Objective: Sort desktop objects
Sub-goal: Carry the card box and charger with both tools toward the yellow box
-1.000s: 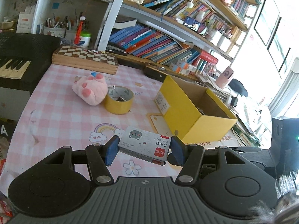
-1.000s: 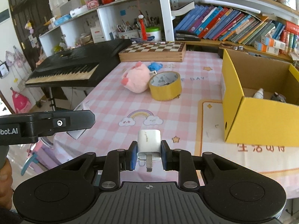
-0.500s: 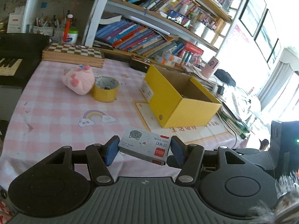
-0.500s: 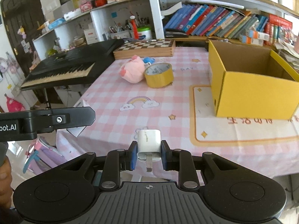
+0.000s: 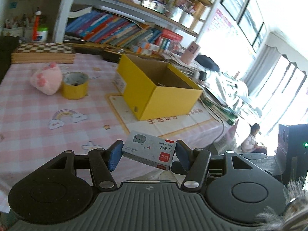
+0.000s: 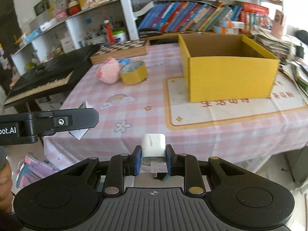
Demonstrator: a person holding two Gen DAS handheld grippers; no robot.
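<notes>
Yellow cardboard box (image 6: pixel 231 77), open, on the pink checked tablecloth (image 6: pixel 134 88). Left gripper (image 5: pixel 148 155) clamps a grey staple box (image 5: pixel 149 150) marked "24/6"; right gripper (image 6: pixel 153 160) clamps a white charger plug (image 6: pixel 153 147), both held off the table's near edge.

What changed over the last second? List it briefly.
Both hands drew back from the table: the yellow box, tape roll and pink plush now look farther off. Nothing was taken or let go. The left gripper still holds the staple box, the right gripper the white charger.
</notes>
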